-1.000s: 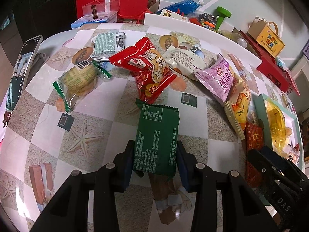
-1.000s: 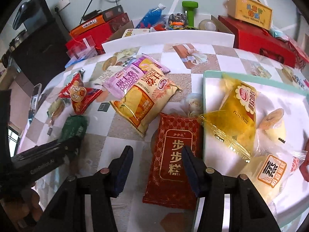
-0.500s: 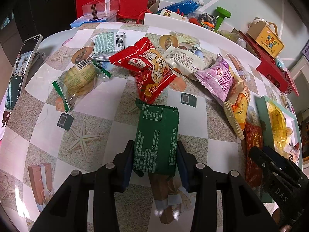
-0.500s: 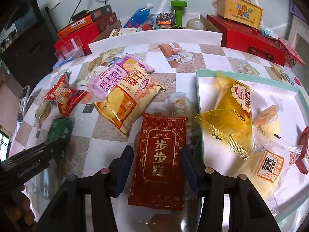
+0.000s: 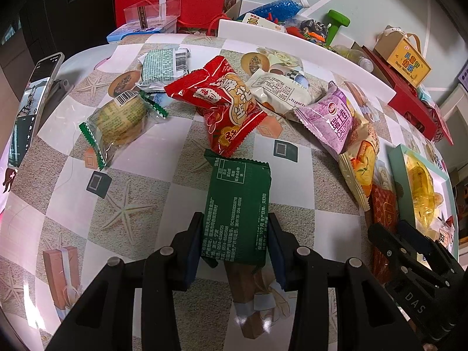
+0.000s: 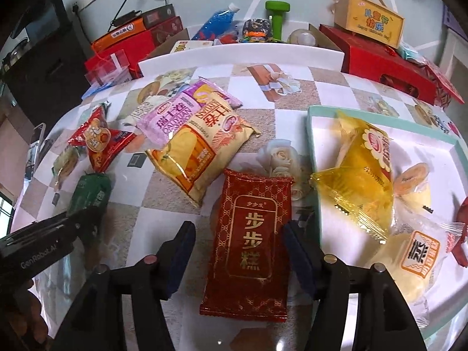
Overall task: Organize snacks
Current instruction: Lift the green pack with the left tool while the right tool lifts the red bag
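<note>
The tabletop [image 5: 140,193], covered in a checked cloth printed with starfish and gift boxes, carries a scatter of snack packets; red gift boxes [image 6: 377,55], a yellow carton with handle [image 6: 370,23] and a green dumbbell [image 6: 276,14] stand behind its far edge. A white tray with a mint rim [image 6: 313,146] lies to the right and holds a yellow packet [image 6: 365,175] and a pale round cake in clear wrap [image 6: 409,251]. Near the tabletop's middle, a yellow-orange packet [image 6: 201,152] overlaps a purple packet [image 6: 163,122], with a bright red packet [image 5: 228,108] and a clear-wrapped green-edged biscuit [image 5: 120,122] to the left. A phone [image 5: 32,108] leans at the left edge. The left claw [image 5: 235,245] is clamped on the near end of the green packet [image 5: 239,204], whose far end touches the bright red packet. The right claw [image 6: 238,251] has just been opening; its fingers stand apart on either side of the dark red packet [image 6: 251,234], which lies flat just beside the tray's near left rim, the left pad clear of it and the right pad close to its edge.
</note>
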A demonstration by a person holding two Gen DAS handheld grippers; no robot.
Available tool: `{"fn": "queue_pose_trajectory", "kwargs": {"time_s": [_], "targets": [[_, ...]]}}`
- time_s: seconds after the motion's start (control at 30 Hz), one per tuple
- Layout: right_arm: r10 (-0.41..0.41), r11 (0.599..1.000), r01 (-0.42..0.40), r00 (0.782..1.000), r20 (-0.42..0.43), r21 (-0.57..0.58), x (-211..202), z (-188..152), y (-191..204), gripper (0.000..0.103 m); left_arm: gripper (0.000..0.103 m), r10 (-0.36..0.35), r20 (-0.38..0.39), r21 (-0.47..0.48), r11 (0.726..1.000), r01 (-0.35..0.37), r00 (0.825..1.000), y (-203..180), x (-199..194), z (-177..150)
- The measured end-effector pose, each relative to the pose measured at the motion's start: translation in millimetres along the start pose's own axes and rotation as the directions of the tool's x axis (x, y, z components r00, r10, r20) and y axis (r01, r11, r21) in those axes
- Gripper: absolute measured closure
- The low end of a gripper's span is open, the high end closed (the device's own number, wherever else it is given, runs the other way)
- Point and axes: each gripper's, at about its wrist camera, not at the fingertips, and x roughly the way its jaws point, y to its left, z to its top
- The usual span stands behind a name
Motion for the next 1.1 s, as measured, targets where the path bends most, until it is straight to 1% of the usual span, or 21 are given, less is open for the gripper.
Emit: {"fn": "queue_pose_trajectory", "kwargs": {"time_s": [0.23, 0.37, 0.43, 0.53, 0.6, 0.67, 0.73, 0.8, 0.87, 1.03, 1.1], "targets": [[0.046, 0.999, -0.046, 0.999, 0.001, -0.006, -2, -1, 6, 0.036, 0.061, 0.002, 0.000, 0.001, 1.000, -0.002, 1.000, 0, 0, 0], [0.088, 0.996, -0.088, 0.996, 0.007, 0.000, -5, 0, 8, 0.036, 0.061, 0.004, 0.000, 0.003, 1.000, -0.004, 1.000, 0, 0, 0], [0.063, 0.998, -0.063, 0.998, 0.021, 0.014, -8, 2, 5, 0.036, 0.061, 0.003, 0.000, 0.002, 1.000, -0.003, 1.000, 0, 0, 0], [-0.014, 1.000, 0.013, 1.000, 0.019, 0.021, -7, 2, -1, 0.038, 0.061, 0.005, 0.000, 0.004, 1.000, -0.005, 1.000, -1, 0, 0], [-0.001, 1.000, 0.001, 1.000, 0.009, 0.027, -5, 2, -3, 0.037, 0.061, 0.007, -0.001, 0.007, 1.000, -0.007, 1.000, -1, 0, 0], [-0.016, 1.000, 0.016, 1.000, -0.017, 0.025, 2, 1, -1, 0.037, 0.061, 0.006, -0.001, 0.008, 1.000, -0.006, 1.000, -1, 0, 0], [-0.045, 0.999, 0.045, 0.999, -0.024, 0.002, 5, -1, 4, 0.037, 0.061, 0.006, -0.001, 0.007, 1.000, -0.006, 1.000, -1, 0, 0], [-0.012, 1.000, 0.013, 0.999, -0.034, 0.016, 8, -2, 5, 0.036, 0.061, 0.006, -0.001, 0.009, 1.000, -0.006, 1.000, -1, 0, 0], [-0.015, 1.000, 0.015, 0.999, -0.030, 0.003, 7, -2, 8, 0.036, 0.061, 0.007, -0.001, 0.008, 1.000, -0.007, 1.000, -1, 1, 0], [-0.032, 0.999, 0.032, 0.999, -0.024, -0.027, 7, -5, 14, 0.040, 0.061, 0.010, 0.000, 0.011, 1.000, -0.010, 1.000, -3, 1, 0], [-0.039, 0.999, 0.039, 0.999, -0.022, -0.032, 7, -5, 14, 0.045, 0.061, 0.014, 0.001, 0.013, 1.000, -0.014, 1.000, -4, 1, -1]]}}
